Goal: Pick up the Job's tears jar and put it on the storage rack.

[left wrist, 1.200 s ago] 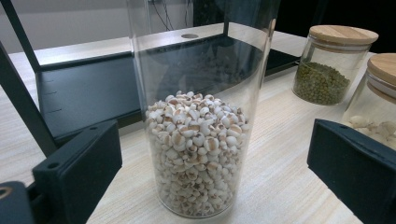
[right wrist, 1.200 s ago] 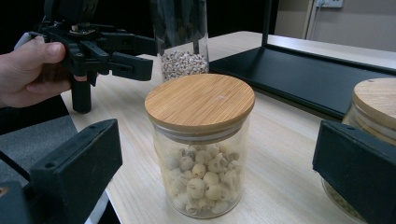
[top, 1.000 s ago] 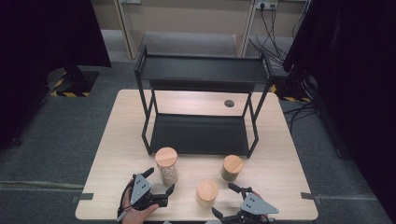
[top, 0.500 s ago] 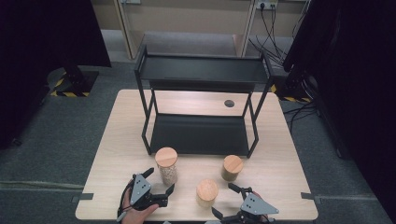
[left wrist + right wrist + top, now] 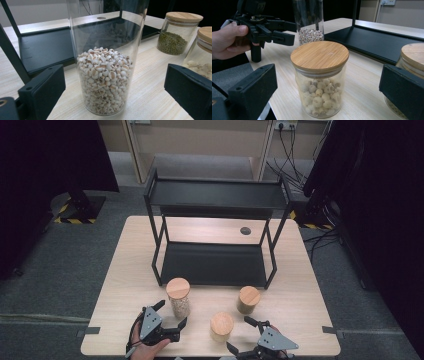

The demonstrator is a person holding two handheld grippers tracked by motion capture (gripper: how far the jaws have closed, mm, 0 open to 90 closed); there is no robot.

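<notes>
Left gripper (image 5: 170,316): near the front left of the counter (image 5: 130,265), held in a hand (image 5: 145,349); jaws wide apart, one on each side of the tall jar, touching neither side in the left gripper view.
Tall jar (image 5: 178,297): upright on the counter just in front of the rack, wooden lid, about half full of pale grains; between the left jaws.
Right gripper (image 5: 243,335): at the front right edge of the counter; jaws wide apart, holding nothing.
Short jar (image 5: 221,326): upright, wooden lid, pale round seeds inside; stands between the two grippers, and in the right gripper view it sits in the gap of the right jaws, untouched.
Green jar (image 5: 248,299): upright, wooden lid, green beans; right of the tall jar, near the rack's front right leg.
Rack (image 5: 215,200): black, two shelves, at the middle of the counter, behind all three jars.
</notes>
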